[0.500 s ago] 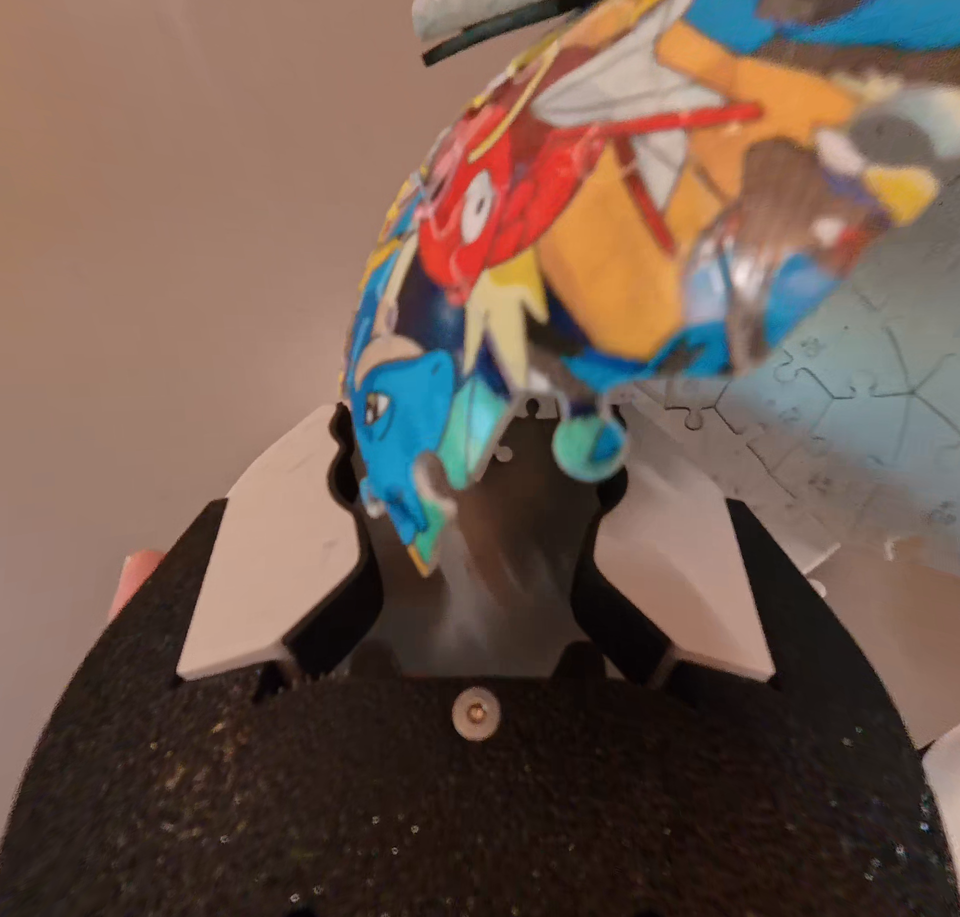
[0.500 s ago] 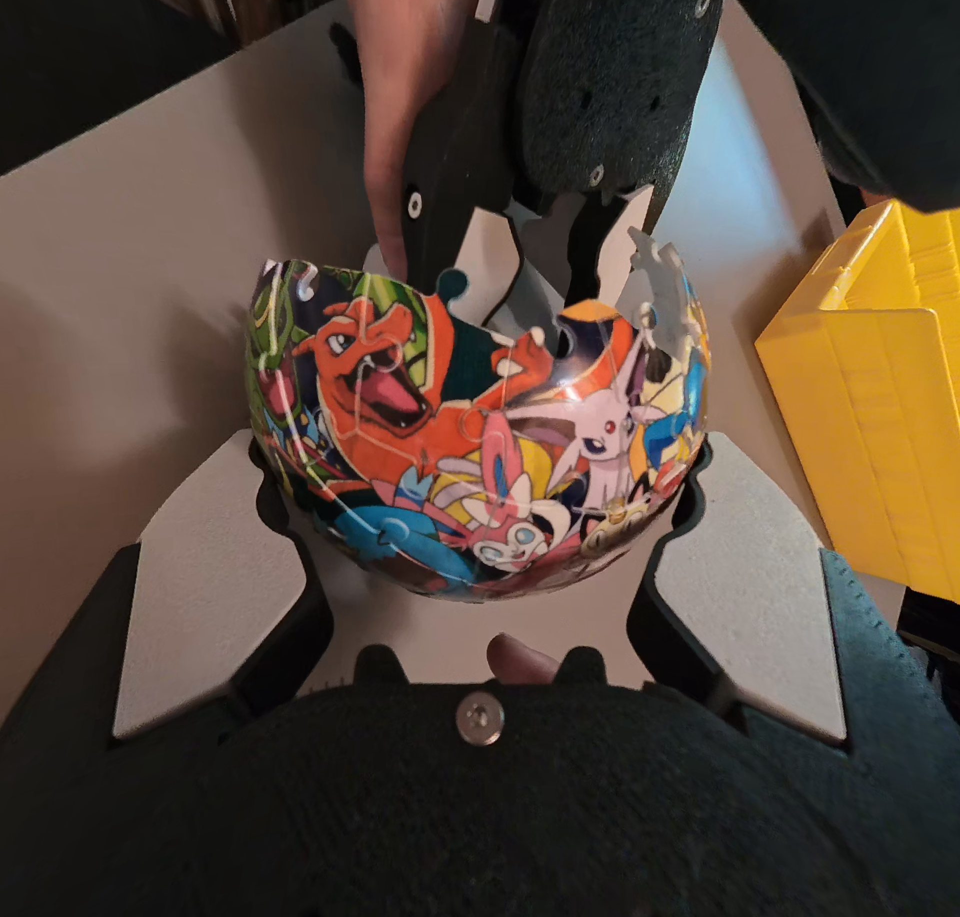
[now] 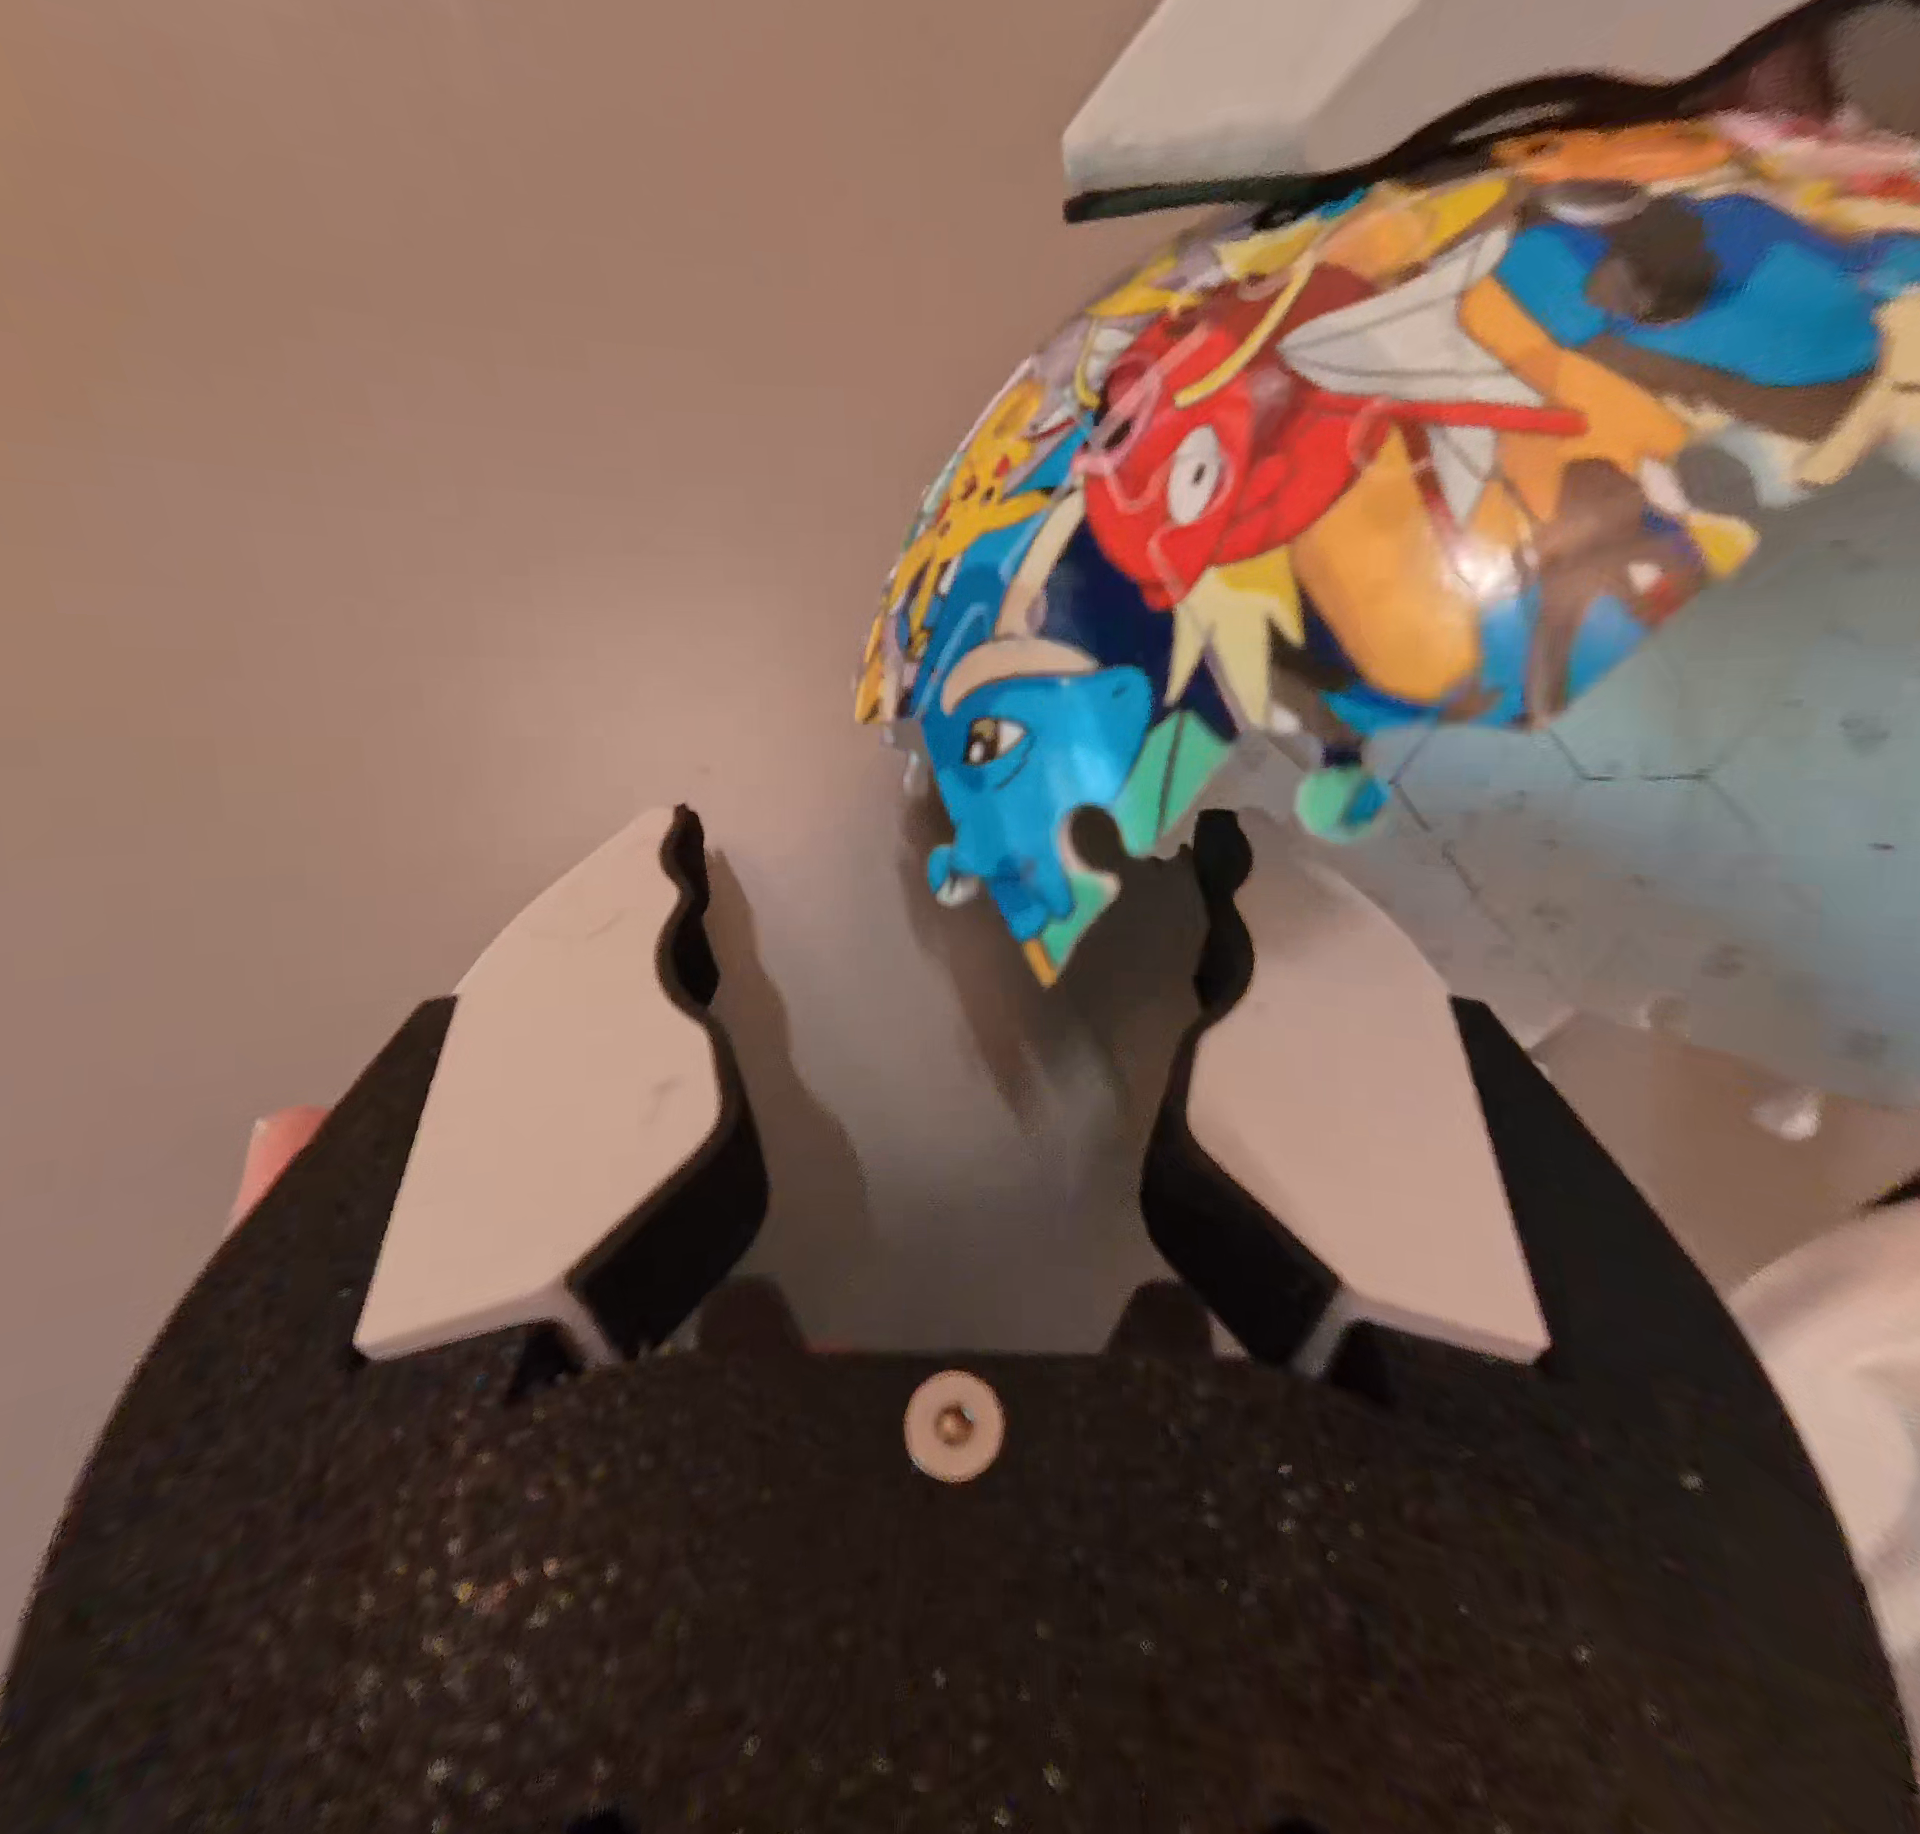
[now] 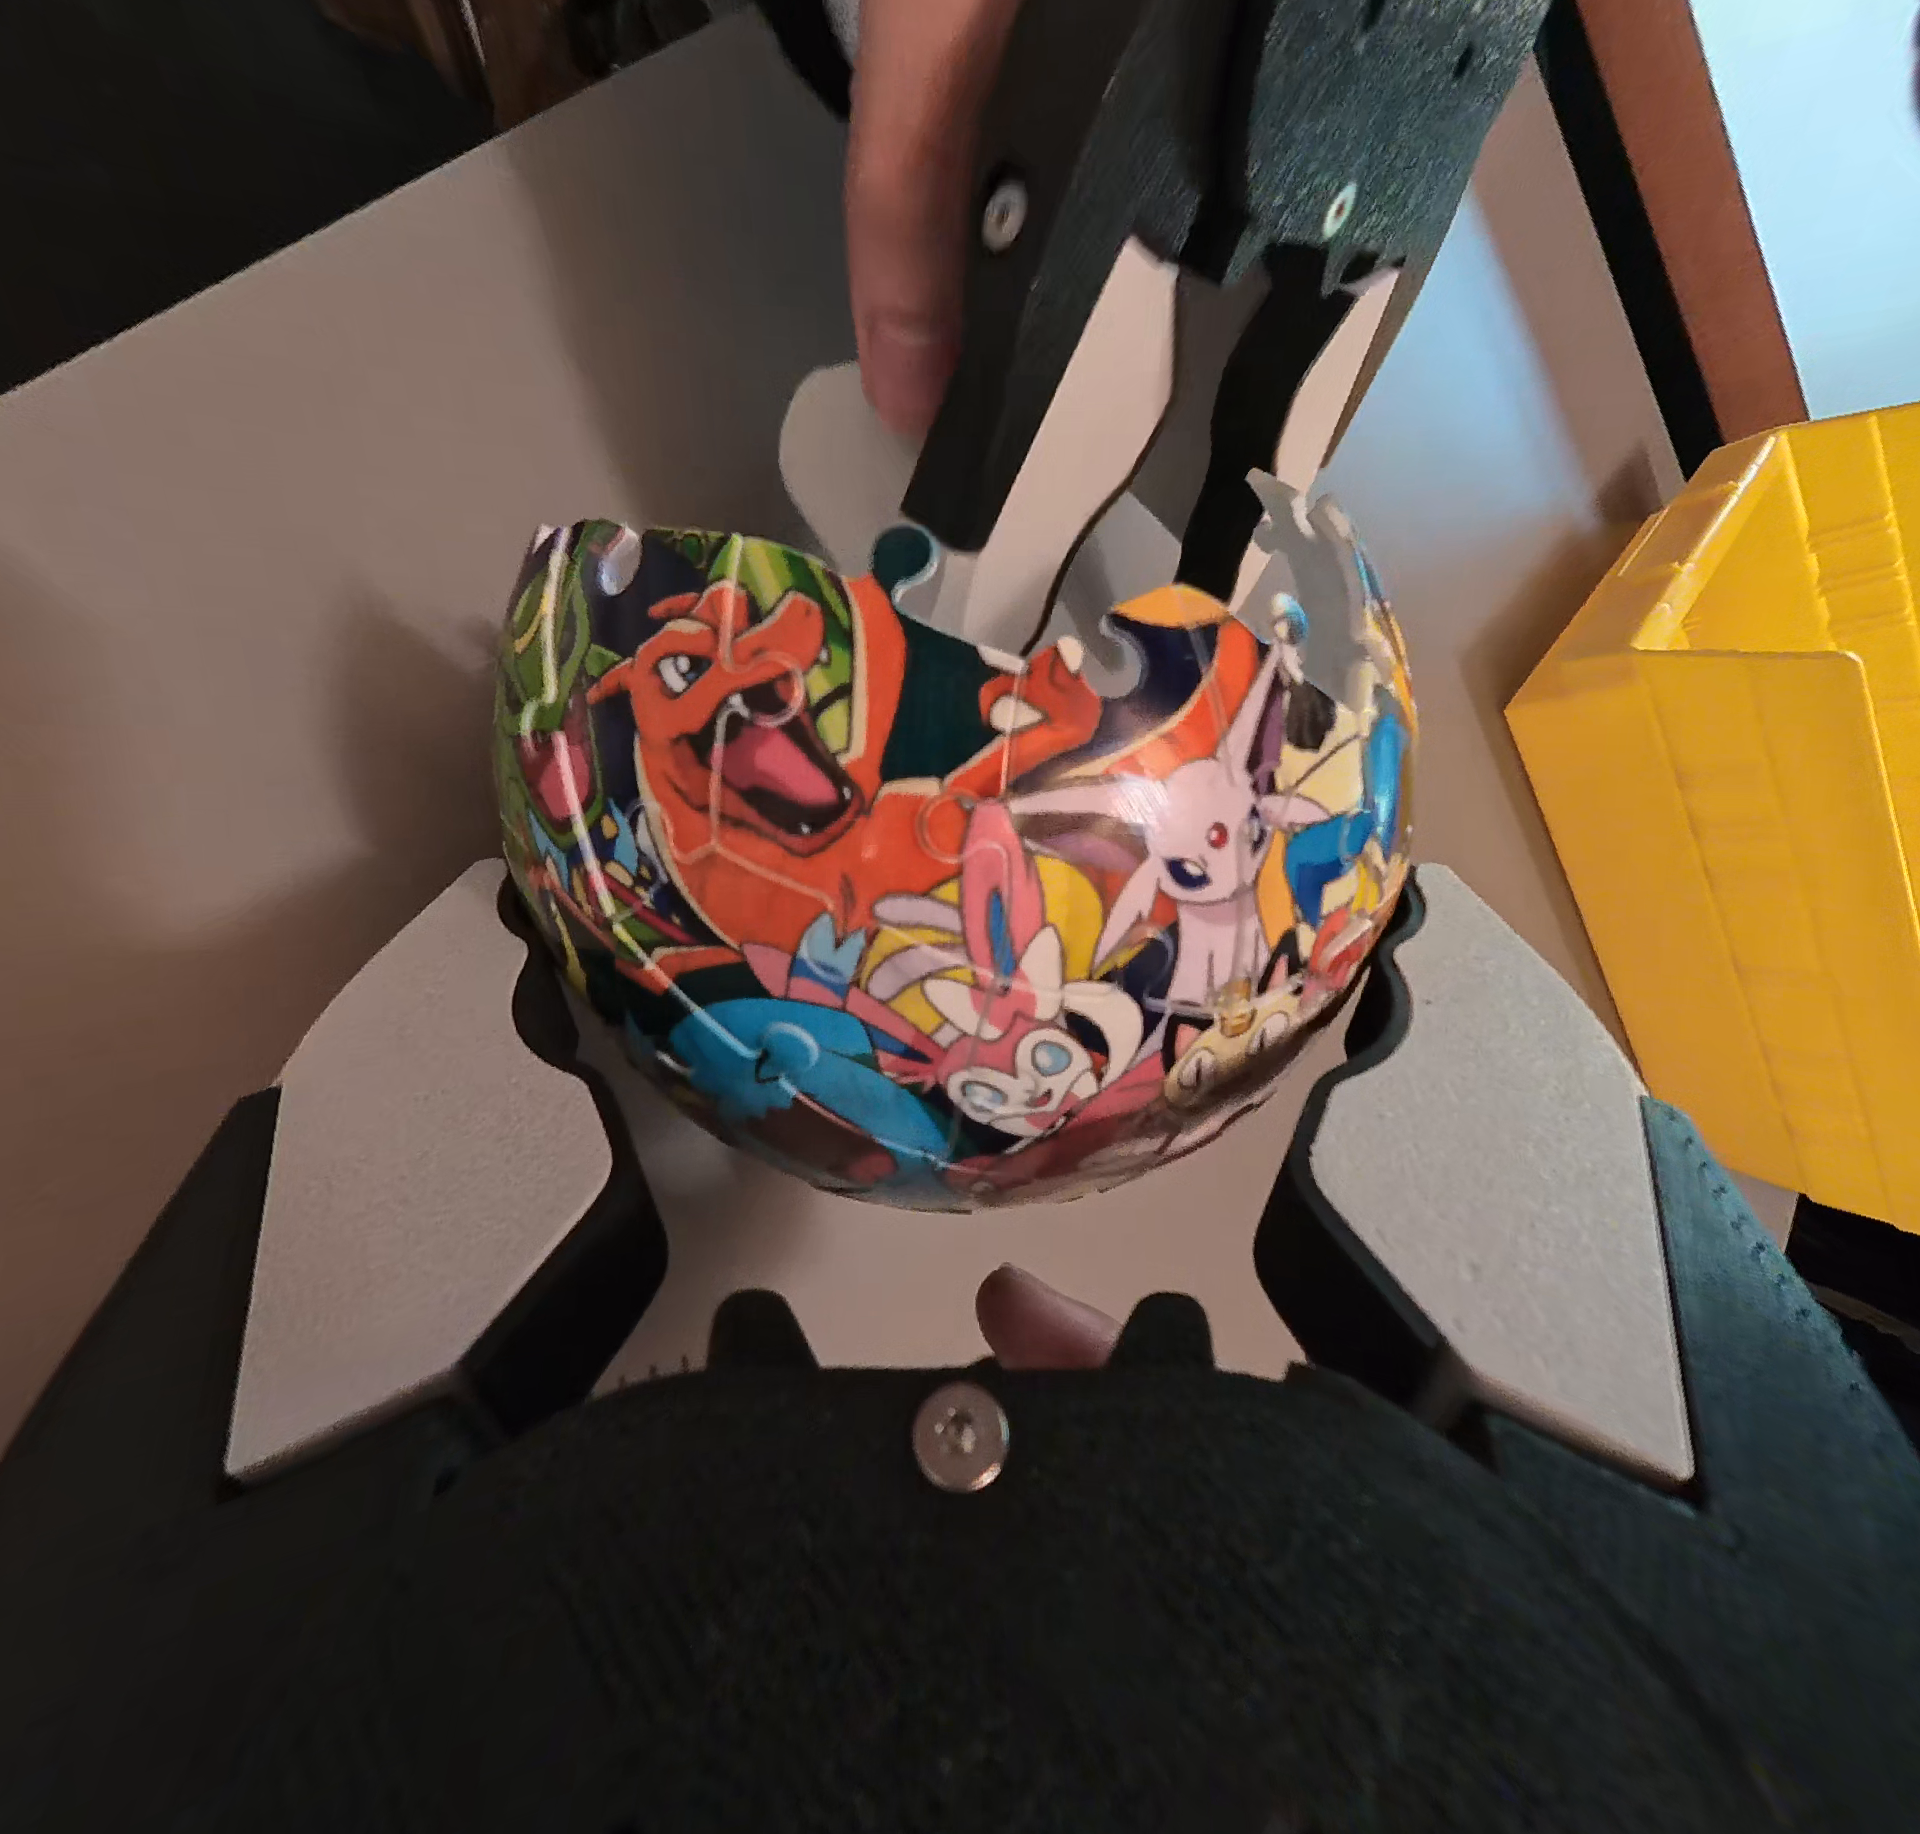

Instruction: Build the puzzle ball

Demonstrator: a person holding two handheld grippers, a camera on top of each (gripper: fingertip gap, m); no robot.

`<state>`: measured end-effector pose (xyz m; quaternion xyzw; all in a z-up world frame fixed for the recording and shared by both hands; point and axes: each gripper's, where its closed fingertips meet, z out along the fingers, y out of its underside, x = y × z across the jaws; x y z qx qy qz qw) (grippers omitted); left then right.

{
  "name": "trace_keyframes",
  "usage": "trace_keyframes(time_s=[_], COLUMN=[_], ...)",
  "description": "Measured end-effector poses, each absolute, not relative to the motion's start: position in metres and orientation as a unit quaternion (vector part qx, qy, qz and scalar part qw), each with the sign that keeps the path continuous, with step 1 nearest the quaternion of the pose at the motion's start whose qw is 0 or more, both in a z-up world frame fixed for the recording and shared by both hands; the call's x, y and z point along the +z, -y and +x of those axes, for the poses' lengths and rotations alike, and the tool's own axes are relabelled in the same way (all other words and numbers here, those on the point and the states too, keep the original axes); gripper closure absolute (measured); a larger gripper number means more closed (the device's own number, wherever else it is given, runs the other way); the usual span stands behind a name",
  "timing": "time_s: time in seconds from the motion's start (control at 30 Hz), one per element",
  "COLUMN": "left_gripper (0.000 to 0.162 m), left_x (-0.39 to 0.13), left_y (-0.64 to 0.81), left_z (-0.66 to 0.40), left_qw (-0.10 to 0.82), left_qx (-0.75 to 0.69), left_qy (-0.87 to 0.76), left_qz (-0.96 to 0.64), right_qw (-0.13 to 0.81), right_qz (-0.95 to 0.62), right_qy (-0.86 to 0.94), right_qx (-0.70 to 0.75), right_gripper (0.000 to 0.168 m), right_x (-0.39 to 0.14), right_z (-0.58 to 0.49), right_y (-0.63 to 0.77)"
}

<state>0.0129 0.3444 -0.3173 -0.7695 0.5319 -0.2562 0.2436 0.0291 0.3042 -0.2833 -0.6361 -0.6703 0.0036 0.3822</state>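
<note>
Between the right gripper's (image 4: 961, 963) closed fingers sits the half-built puzzle ball (image 4: 956, 849), open rim up. Left gripper (image 3: 951, 911) is released, empty; the rim lies just beyond its right fingertip.

In the left wrist view the puzzle ball (image 3: 1403, 537) runs off the right edge and is smeared by blur, as is the right claw's finger (image 3: 1299, 70) above it. In the right wrist view the left claw (image 4: 1132, 579) hides the ball's far rim, and whether it touches the rim cannot be told. The yellow bin (image 4: 1745, 828) is cut off at the right edge.
</note>
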Motion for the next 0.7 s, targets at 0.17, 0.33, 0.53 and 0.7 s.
trace_keyframes(time_s=[0.17,0.33,0.53,0.7], left_gripper=[0.071,0.071,0.071,0.071], left_x=[-0.328,-0.33,-0.324,-0.33], left_y=[-0.334,-0.338,-0.34,-0.343], left_z=[0.022,0.02,0.026,0.033], left_qw=[0.247,0.247,0.274,0.293], left_qx=[-0.232,-0.219,-0.218,-0.202], left_qy=[-0.56,-0.562,-0.552,-0.543], left_qz=[-0.756,-0.758,-0.757,-0.761], right_qw=[0.385,0.383,0.39,0.398], right_qz=[-0.641,-0.656,-0.656,-0.658], right_qy=[0.664,0.65,0.645,0.638], right_qx=[0.01,0.022,0.032,0.044], right_gripper=[0.023,0.023,0.023,0.023], right_x=[-0.284,-0.285,-0.285,-0.285], right_z=[0.031,0.039,0.037,0.035], right_y=[-0.305,-0.307,-0.308,-0.309])
